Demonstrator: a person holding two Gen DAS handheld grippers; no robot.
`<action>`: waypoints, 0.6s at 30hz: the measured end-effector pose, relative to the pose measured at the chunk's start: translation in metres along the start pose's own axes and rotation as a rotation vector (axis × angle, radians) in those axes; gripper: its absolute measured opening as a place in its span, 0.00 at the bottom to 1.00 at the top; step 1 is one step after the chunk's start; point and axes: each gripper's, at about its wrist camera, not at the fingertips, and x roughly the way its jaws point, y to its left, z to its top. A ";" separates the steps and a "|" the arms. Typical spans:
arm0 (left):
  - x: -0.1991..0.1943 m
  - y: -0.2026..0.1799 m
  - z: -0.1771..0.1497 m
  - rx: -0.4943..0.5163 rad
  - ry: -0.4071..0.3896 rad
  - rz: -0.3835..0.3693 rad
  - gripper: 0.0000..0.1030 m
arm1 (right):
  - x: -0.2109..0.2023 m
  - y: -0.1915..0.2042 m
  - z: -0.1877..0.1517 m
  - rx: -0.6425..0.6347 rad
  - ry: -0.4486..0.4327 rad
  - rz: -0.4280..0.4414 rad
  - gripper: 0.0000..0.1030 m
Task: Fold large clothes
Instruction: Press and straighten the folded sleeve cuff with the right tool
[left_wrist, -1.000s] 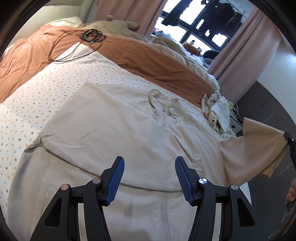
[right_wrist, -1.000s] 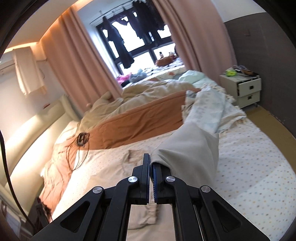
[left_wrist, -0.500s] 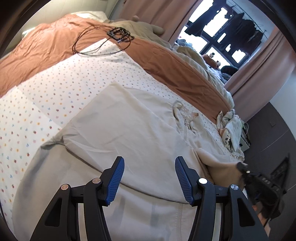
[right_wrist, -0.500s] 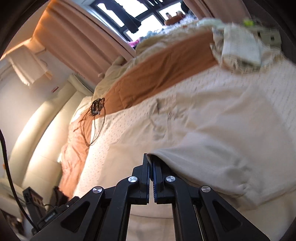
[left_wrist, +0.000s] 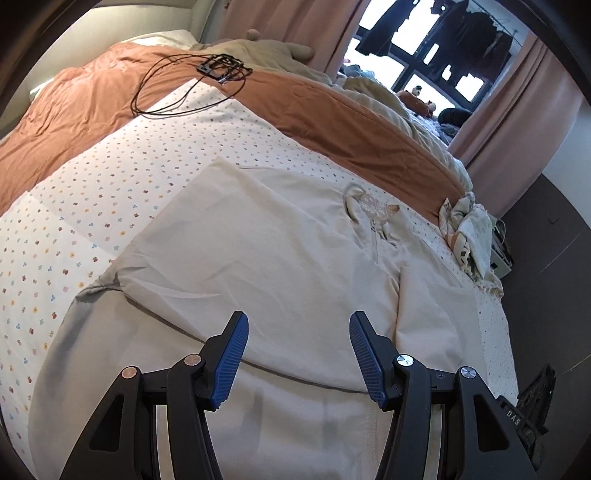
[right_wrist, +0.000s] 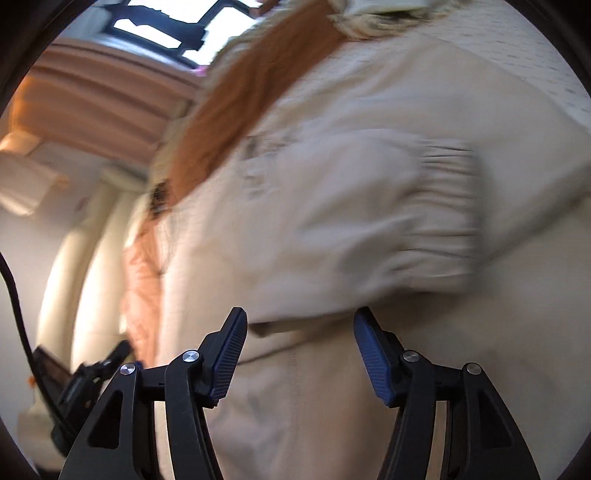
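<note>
A large beige jacket (left_wrist: 280, 266) lies spread on the bed, its left sleeve folded across the body. Its right sleeve (left_wrist: 424, 317) lies folded inward over the right side. My left gripper (left_wrist: 297, 350) is open and empty, hovering above the jacket's lower front. My right gripper (right_wrist: 299, 350) is open and empty just above the jacket; the sleeve with its gathered cuff (right_wrist: 439, 218) lies in front of it, blurred. The right gripper's body (left_wrist: 532, 406) shows at the left wrist view's lower right edge.
The bed has a dotted white sheet (left_wrist: 92, 177) and an orange blanket (left_wrist: 332, 122) behind the jacket. A black cable bundle (left_wrist: 218, 68) lies on the blanket. A crumpled patterned cloth (left_wrist: 469, 232) sits at the bed's right edge. Curtains and a window stand behind.
My right gripper carried the sleeve over the jacket, laid it down and opened. The left gripper stayed open, shifting slightly over the jacket.
</note>
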 end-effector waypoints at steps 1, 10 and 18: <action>0.001 -0.008 -0.002 0.027 0.006 -0.007 0.57 | -0.007 -0.006 0.004 0.020 -0.023 0.028 0.59; 0.015 -0.089 -0.020 0.228 0.085 -0.093 0.57 | -0.058 -0.065 0.018 0.205 -0.133 0.019 0.59; 0.047 -0.164 -0.031 0.391 0.161 -0.120 0.57 | -0.095 -0.105 0.028 0.294 -0.224 -0.022 0.59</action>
